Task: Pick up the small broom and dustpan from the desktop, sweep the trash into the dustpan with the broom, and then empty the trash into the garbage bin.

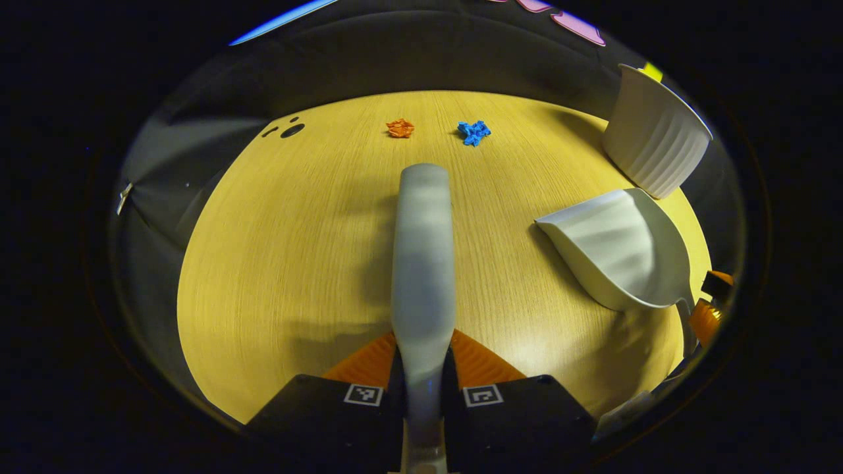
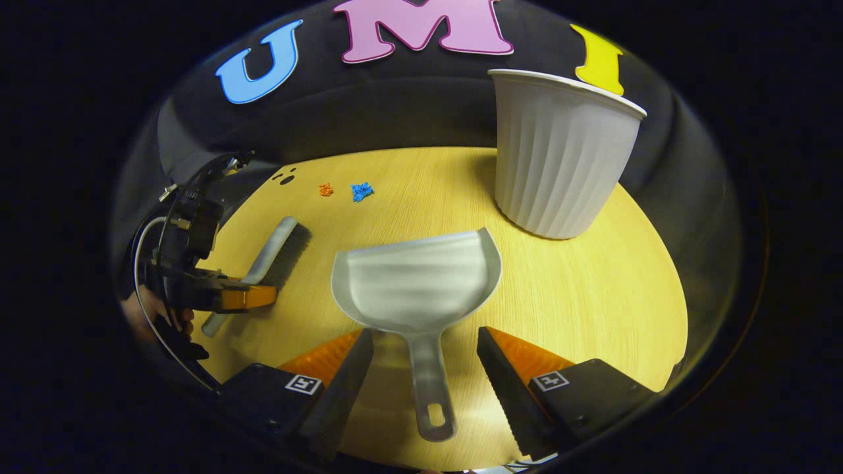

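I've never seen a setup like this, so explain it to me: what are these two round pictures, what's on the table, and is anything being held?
A person holds a two-finger claw in each hand; a camera rides on each. In the left gripper view, the left claw is shut on the small broom. In the right gripper view, the right claw is open, its fingers either side of the dustpan handle, not yet pressing it. That view also shows the left claw farther off, holding the broom. On the wooden desktop lie an orange scrap and a blue scrap, the trash. The white ribbed garbage bin stands behind the dustpan.
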A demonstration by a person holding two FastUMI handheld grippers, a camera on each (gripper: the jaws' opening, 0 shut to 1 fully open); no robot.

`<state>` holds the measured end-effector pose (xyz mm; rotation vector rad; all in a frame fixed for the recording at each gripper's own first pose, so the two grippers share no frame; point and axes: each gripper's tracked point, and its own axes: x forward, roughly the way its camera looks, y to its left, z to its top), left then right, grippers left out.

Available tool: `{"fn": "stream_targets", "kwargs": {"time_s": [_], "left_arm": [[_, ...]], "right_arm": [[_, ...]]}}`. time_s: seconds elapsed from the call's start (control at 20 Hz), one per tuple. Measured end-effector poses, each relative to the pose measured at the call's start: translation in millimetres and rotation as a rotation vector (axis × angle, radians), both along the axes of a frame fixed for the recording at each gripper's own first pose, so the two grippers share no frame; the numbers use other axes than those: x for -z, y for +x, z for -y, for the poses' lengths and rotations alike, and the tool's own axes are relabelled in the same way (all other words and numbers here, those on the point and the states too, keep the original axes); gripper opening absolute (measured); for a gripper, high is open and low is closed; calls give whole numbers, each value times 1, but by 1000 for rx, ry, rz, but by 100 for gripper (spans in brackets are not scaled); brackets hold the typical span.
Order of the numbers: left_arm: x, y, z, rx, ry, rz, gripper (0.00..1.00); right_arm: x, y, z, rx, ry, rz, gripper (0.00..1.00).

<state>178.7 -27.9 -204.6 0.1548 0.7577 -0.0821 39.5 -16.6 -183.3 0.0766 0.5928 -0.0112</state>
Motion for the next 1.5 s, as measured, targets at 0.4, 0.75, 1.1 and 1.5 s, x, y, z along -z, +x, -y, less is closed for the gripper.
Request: {"fn": "stream_targets", "kwargs": {"time_s": [0.4, 0.75, 1.1, 1.5], "left_arm": [[-29, -12, -14, -21, -89, 122, 27], [-52, -51, -30, -31, -83, 191, 24], [-46, -68, -55, -120, -121, 168, 24], [-56, -28, -97, -108, -9, 128, 26]], "right_arm": [[15, -6, 5, 30, 33, -93, 99], [40, -2, 7, 24, 3, -189, 99], [68, 21, 11, 28, -36, -248, 100], [68, 27, 10, -24, -95, -267, 46]]}}
